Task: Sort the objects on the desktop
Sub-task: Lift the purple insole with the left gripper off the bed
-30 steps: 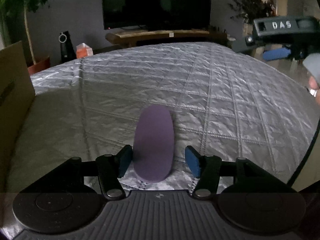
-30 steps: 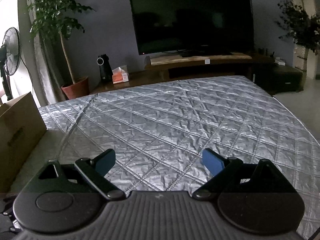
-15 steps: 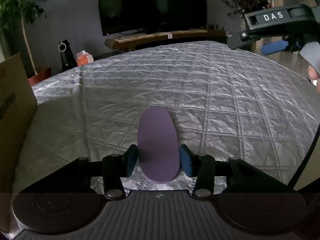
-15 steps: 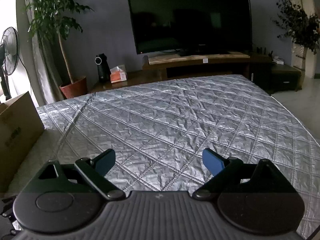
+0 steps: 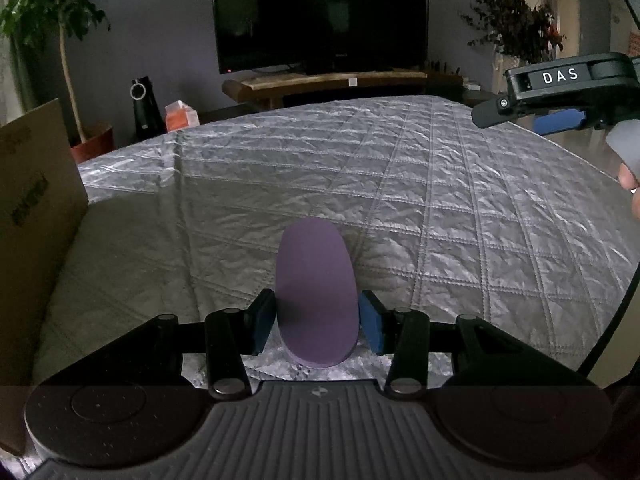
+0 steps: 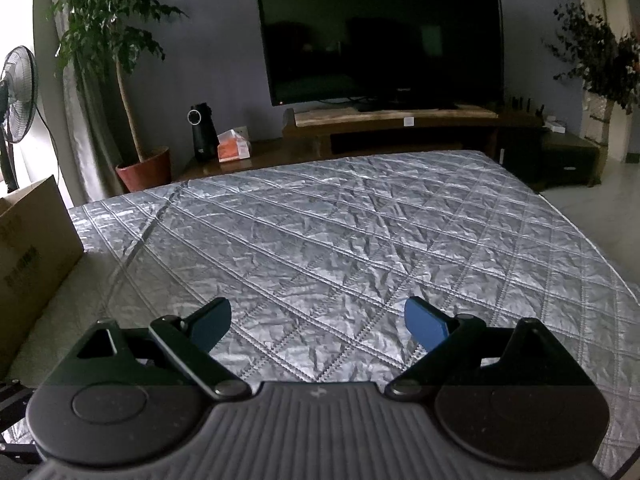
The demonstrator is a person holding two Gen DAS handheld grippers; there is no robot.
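In the left wrist view, the left gripper [image 5: 316,322] pinches a flat purple oval [image 5: 315,292] with a blue pad on each side; the oval lies long-ways, pointing straight away over the silver quilted bench [image 5: 440,208], toward the dark TV [image 5: 320,12], with a cardboard box [image 5: 32,216] on the left and the right gripper [image 5: 560,98] high on the right. In the right wrist view, the right gripper's [image 6: 318,322] jaws are spread wide with nothing between them, just the bench [image 6: 340,232], and a potted tree [image 6: 120,60] and a fan [image 6: 16,92] stand at the left.

The right hand-held gripper [image 6: 318,320] hangs wide apart over the quilted silver cover [image 6: 360,232] — nothing between its pads.
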